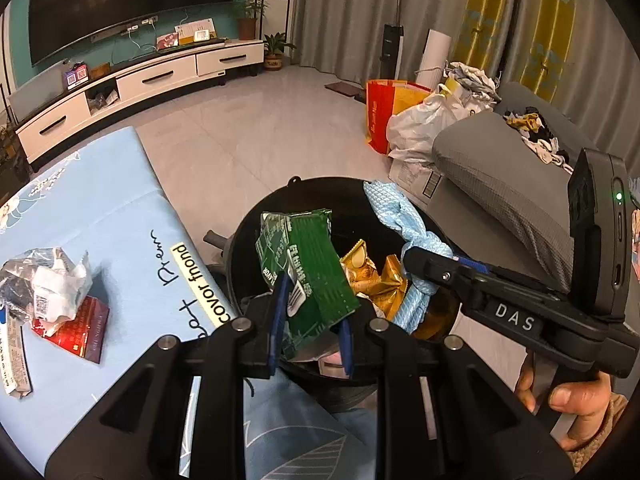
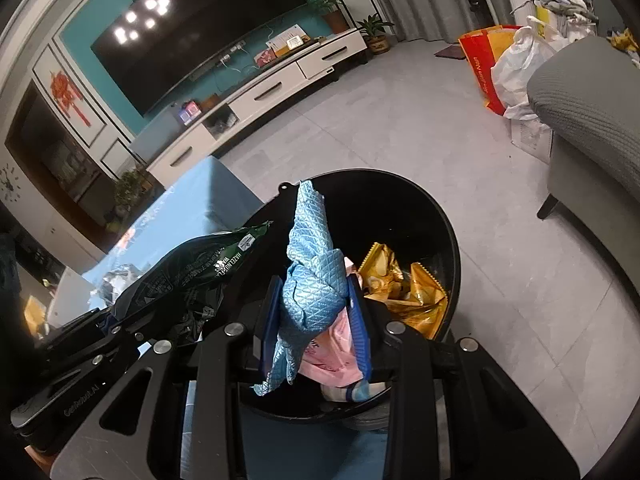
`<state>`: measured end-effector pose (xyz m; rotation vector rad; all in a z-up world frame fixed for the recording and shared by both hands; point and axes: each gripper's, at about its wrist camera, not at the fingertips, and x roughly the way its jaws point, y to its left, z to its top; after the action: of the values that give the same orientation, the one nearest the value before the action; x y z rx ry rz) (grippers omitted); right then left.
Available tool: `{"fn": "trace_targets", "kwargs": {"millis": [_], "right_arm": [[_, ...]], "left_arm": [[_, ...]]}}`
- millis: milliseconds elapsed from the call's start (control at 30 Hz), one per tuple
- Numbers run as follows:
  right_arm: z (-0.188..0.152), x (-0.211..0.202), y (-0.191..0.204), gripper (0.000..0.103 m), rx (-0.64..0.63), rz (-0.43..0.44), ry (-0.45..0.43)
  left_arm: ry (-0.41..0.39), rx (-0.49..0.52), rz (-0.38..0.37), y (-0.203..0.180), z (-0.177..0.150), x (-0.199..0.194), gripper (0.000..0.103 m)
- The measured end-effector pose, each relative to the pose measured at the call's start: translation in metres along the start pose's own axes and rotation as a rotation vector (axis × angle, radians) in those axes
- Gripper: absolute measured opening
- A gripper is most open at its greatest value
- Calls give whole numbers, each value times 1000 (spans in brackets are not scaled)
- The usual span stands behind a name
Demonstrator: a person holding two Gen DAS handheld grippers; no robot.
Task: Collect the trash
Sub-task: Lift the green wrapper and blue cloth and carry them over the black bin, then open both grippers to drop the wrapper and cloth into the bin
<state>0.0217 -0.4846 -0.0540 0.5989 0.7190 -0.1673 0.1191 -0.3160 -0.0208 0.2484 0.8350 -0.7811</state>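
A black round bin [image 1: 236,248] [image 2: 448,232] stands on the floor beside the table, holding gold wrappers [image 1: 376,280] [image 2: 404,284] and a pink packet [image 2: 332,356]. My left gripper [image 1: 310,328] is shut on a green snack wrapper [image 1: 308,264] and holds it over the bin; the wrapper also shows in the right wrist view [image 2: 188,268]. My right gripper [image 2: 316,320] is shut on a light blue quilted cloth [image 2: 314,276] above the bin; the cloth also shows in the left wrist view [image 1: 404,220].
The table with a light blue cover [image 1: 120,208] carries crumpled paper [image 1: 52,284], a red box [image 1: 80,328] and a flat carton [image 1: 12,356]. A grey sofa [image 1: 500,176] stands right of the bin, with bags [image 1: 416,120] behind it. A TV cabinet [image 1: 140,84] lines the far wall.
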Motion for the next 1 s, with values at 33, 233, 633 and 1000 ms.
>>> {"fn": "trace_targets", "kwargs": {"millis": [33,233,633,1000], "right_arm": [[0,1,1,32,-4,-5,1],[0,7,-1,32,-11,-22,11],[0,16,0,33,-39,-60,24],[1,20,0,33,-34,-61,37]], "left_arm": [[5,1,0,-1,0,2,22],[21,2,-1,-1,1,10,22],[46,5,-1,-1,3,25,22],[62,11,0,-5,4,33,22]]}}
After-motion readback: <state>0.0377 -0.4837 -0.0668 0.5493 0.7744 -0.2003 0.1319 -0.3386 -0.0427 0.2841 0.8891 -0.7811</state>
